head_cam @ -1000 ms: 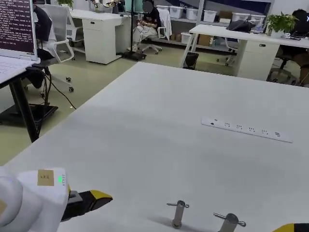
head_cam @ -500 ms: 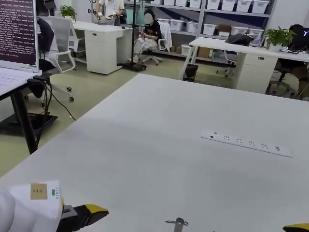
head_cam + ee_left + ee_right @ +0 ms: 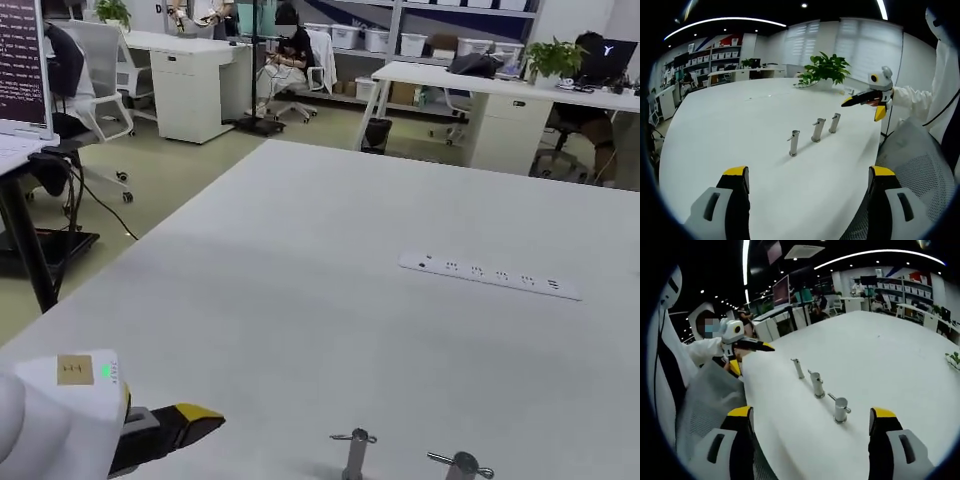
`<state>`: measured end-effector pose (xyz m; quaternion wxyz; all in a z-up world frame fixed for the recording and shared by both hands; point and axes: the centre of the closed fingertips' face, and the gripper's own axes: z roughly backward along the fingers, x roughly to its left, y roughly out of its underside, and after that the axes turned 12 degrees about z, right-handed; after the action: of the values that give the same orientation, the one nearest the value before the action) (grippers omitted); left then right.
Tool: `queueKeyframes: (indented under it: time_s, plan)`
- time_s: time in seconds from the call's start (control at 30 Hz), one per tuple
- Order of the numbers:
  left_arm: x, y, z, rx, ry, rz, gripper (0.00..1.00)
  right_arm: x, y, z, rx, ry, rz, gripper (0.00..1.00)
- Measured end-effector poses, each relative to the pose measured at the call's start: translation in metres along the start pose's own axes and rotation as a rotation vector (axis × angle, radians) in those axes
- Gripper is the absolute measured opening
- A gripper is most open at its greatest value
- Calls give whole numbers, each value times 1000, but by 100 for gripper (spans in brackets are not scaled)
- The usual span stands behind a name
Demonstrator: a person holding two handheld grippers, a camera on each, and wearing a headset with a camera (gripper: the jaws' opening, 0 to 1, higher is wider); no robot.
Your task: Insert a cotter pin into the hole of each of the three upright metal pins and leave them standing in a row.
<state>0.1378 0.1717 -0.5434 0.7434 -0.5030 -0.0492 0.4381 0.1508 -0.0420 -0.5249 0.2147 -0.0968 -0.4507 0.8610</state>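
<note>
Left gripper [image 3: 807,172]: jaws are spread wide with nothing held between them; one yellow-tipped jaw is also seen at the lower left of the head view. Right gripper [image 3: 811,414]: jaws are likewise spread and empty.

The 3 upright metal pins [image 3: 818,129] are seen standing in a row on the table [image 3: 300,300], between the 2 grippers and apart from both. In the head view a cotter pin [image 3: 346,437] is seen crossing the top of each of the 2 pins in frame. In the right gripper view a thin cross-piece is made out on all 3 (the farthest is too small to be certain). The task is therefore judged complete or nearly so.

Handling: the metal pins are judged stiff, smooth and dense. They are judged easily toppled on their narrow bases and best taken by the shank below the hole. Cotter pins are judged light, thin and springy, and best pinched at the looped end.

Containers: white storage bins [image 3: 413,44] are seen on far shelving; their contents cannot be told. A power strip [image 3: 490,276] is seen lying well apart from the pins.
</note>
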Motion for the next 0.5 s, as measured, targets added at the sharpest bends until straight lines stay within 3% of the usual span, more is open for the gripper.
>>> queueKeyframes:
  time_s: [0.07,0.13,0.27,0.37,0.5]
  plan:
    - [4,6,-2,31,-1,-3,99,7,4,0,12,-15,-31,93]
    - [4,8,-2,38,4,-3,99,8,6,1,13,2,-33,95]
    - [2,5,-2,20,11,20,99,2,10,4,9,70,-67,98]
    - [0,3,-3,2,17,29,99,3,13,6,-3,91,-102,98]
    - [-3,0,-4,-24,23,49,99,13,18,4,1,60,-132,98]
